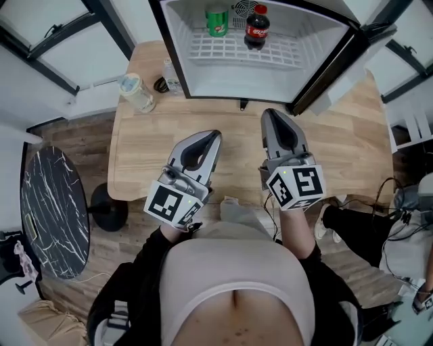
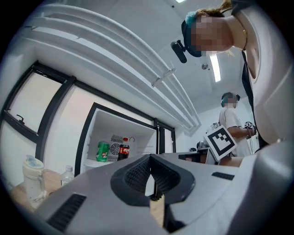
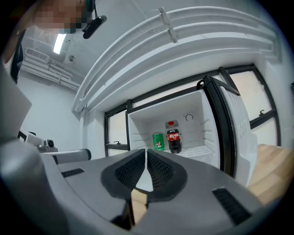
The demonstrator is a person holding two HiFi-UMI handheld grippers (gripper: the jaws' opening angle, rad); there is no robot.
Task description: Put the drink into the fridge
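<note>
I hold both the left gripper [image 1: 214, 137] and right gripper [image 1: 269, 115] pinched shut and empty over the table [image 1: 345, 135], short of the open fridge [image 1: 237, 82], since the cola [image 1: 257, 27] stands on its shelf [image 1: 203, 47] beside a can [image 1: 217, 20], so only the door [image 1: 348, 67] seems left to close

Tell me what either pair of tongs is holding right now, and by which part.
Nothing is held: the grey left tongs and grey right tongs are both closed and empty.
</note>
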